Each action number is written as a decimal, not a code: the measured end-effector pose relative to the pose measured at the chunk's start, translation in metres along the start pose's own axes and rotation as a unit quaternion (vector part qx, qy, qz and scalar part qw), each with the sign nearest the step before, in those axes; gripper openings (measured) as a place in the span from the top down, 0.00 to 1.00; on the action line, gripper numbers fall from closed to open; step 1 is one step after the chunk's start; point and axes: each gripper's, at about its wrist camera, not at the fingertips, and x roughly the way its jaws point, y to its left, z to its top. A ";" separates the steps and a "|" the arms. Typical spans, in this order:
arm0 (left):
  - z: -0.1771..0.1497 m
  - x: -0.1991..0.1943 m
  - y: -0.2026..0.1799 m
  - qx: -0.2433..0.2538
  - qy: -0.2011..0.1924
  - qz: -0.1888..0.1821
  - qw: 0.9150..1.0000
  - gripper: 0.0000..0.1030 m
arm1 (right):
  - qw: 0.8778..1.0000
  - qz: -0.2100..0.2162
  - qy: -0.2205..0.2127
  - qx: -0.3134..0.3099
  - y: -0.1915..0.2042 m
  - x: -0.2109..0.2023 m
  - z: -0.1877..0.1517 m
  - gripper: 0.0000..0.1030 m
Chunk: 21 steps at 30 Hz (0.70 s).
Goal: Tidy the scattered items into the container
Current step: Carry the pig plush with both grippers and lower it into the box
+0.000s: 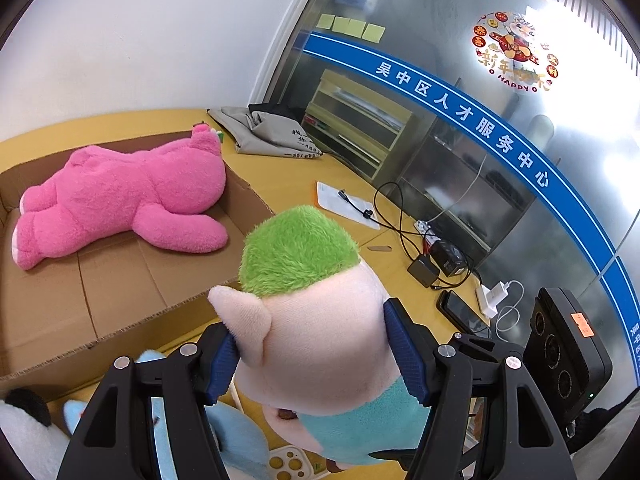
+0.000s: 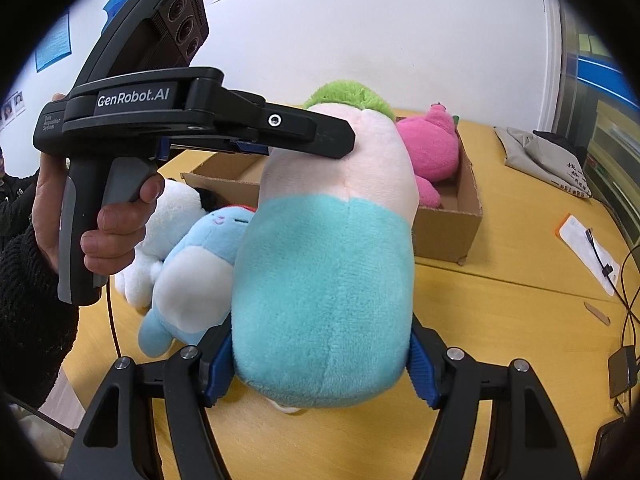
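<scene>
Fingers pinching pig plush, green tuft, teal body

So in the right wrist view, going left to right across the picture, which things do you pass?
The hand on the left gripper's handle → white plush → light blue plush → green-haired plush held in both grippers → cardboard box with the pink plush → white card → cables.

Plain white wall across upper left of left wrist view. Glass partition at right, crossed by blue band, with yellow sticky notes above. Yellow wooden tabletop below. Posters at upper left of right wrist view.
</scene>
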 end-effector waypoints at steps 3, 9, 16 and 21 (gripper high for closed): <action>0.012 -0.003 0.001 0.005 -0.005 0.008 1.000 0.30 | 1.000 0.002 -0.004 -0.002 0.002 0.002 0.011 0.32; 0.070 -0.004 0.006 0.037 -0.027 0.017 0.999 0.30 | 0.999 -0.008 -0.037 -0.018 -0.007 0.002 0.055 0.32; 0.161 0.048 0.055 0.051 -0.022 0.048 0.997 0.31 | 0.996 -0.036 -0.083 -0.026 -0.057 0.044 0.130 0.32; 0.171 0.161 0.119 0.019 0.071 0.073 0.995 0.33 | 0.995 -0.089 -0.030 -0.017 -0.101 0.134 0.143 0.32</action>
